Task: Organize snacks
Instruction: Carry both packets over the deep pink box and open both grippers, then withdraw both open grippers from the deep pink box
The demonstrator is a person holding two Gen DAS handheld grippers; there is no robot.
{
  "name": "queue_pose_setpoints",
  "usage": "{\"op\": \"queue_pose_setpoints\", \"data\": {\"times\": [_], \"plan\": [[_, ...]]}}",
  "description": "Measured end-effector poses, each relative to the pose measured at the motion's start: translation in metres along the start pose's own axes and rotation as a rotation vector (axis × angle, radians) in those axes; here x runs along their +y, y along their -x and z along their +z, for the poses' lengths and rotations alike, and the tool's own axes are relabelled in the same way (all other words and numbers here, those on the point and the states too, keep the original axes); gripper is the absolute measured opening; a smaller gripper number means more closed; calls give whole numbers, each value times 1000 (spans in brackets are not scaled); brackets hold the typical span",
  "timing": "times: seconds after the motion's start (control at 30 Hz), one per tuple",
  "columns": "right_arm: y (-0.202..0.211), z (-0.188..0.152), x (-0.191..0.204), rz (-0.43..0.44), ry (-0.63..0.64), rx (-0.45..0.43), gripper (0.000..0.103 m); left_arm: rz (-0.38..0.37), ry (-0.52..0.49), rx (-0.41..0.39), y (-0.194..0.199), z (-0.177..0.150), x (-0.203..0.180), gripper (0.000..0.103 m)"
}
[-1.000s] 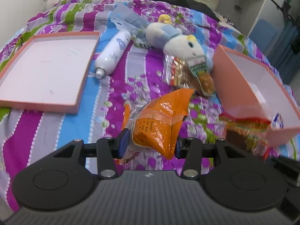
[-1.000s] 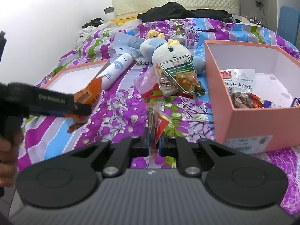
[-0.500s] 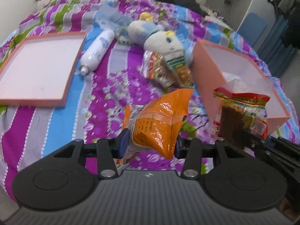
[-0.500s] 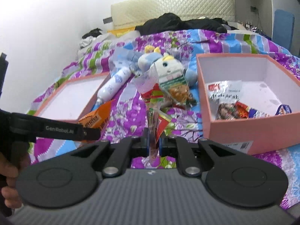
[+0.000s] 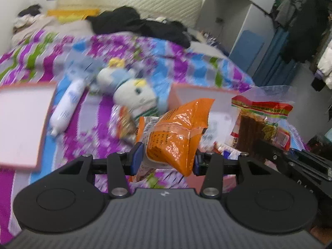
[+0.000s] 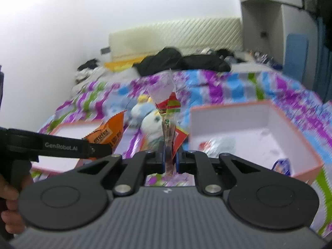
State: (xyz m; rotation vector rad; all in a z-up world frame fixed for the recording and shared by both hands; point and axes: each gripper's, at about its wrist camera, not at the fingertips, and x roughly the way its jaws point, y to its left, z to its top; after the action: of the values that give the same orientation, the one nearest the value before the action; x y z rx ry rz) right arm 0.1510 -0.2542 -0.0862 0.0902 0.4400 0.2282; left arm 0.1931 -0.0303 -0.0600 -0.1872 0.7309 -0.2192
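Left gripper [image 5: 167, 161] was clamped on an orange snack bag [image 5: 176, 133], blue pads pressing both sides of the bag's lower half, jaws about a bag-width apart; bag stood upright, lifted clear of the bedspread [image 5: 99, 137]. Right gripper [image 6: 170, 159] was pinched nearly closed on a thin clear packet of dark sticks with a red-green header [image 6: 168, 108], seen edge-on in its own view; in the left view the same packet [image 5: 259, 124] hung face-on just right of the orange bag, over the box. Beyond both grippers sat the open pink box [image 6: 259, 128], already holding a few wrapped snacks [image 6: 215, 145] on its white floor. Left of it: another snack pack [image 5: 124, 122] leaning on a white plush toy [image 5: 134, 95], then a white bottle [image 5: 66, 108] lying on the bedspread, then the pink box lid [image 5: 20, 122] lying inside-up. Background was motion-blurred; dark clothes [image 5: 137, 23] lay at the headboard [image 5: 132, 0].
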Motion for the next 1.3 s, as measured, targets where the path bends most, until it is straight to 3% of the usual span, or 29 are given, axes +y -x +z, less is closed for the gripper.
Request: {"op": "queue_pose_setpoints", "data": {"times": [0.27, 0.63, 0.93, 1.17, 1.23, 1.27, 1.3], "plan": [[4, 28, -52, -117, -16, -58, 12, -97, -39, -32, -26, 43, -50, 52], [-37, 7, -117, -197, -100, 37, 12, -174, -93, 87, -112, 48, -103, 52], [-83, -21, -154, -234, -152, 140, 12, -157, -151, 199, -190, 37, -119, 52], [-108, -41, -165, -261, -203, 201, 15, -136, -174, 242, -224, 34, -119, 53], [-110, -43, -167, -270, -221, 211, 19, -132, -186, 246, -226, 34, -119, 56], [-110, -43, -167, -277, -226, 213, 19, -133, -192, 245, -225, 34, -119, 62], [-110, -42, -167, -285, -227, 214, 30, -132, -195, 240, -223, 34, -119, 65]]}}
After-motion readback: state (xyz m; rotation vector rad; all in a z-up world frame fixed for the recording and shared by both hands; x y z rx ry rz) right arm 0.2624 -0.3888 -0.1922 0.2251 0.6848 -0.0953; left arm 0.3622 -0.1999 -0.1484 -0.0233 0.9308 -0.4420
